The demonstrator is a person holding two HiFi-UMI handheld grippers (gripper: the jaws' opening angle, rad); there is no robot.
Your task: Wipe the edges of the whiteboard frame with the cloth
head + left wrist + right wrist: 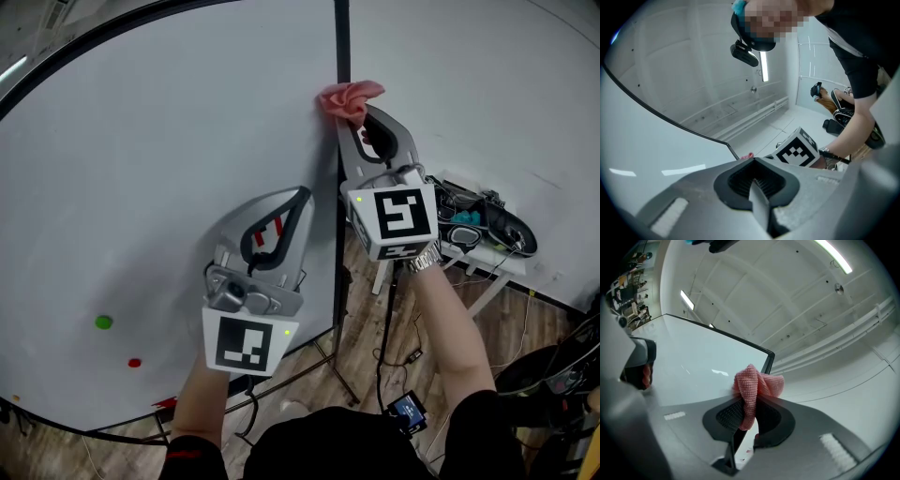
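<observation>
A large whiteboard (159, 169) with a thin black frame (342, 56) fills the left of the head view. A pink cloth (352, 101) is pressed against the frame's right vertical edge, and my right gripper (367, 127) is shut on it. In the right gripper view the cloth (754, 385) bunches out of the shut right gripper (747, 413), just left of the frame's corner (768, 363). My left gripper (298, 199) hovers over the board face near that same edge, lower down. It is shut with nothing in it (754, 180).
A green magnet (103, 322) and a red magnet (134, 362) sit low on the board. A white table (478, 246) with cables and devices stands to the right, over a wooden floor (361, 347). A small black device (410, 410) hangs near my body.
</observation>
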